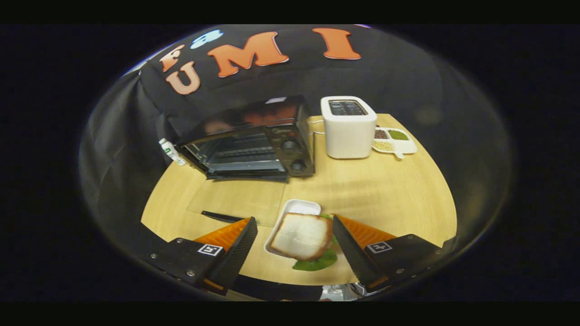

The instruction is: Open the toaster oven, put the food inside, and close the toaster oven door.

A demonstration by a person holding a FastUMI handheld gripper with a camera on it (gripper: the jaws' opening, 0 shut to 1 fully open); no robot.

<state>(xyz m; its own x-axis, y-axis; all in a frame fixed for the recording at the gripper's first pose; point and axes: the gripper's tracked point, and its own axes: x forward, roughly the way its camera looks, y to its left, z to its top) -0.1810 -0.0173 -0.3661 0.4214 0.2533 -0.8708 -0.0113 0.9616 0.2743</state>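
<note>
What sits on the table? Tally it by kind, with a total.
Toaster oven, door down: 1
Pop-up toaster: 1
Divided dish of grains: 1
White tray: 1
Sandwich, between the open gripper's fingers: 1
Bottle beside the oven: 1
Total: 6

On the table (389,190), the toaster oven (253,138) stands toward the back left edge, its door (238,199) lying open and flat before it. A toaster (348,127) stands just right of it, with a divided dish (395,141) beside that, near the back right edge. A tray (292,215) holding a sandwich (302,236) sits by the front edge, between the gripper (294,228)'s spread fingers.
</note>
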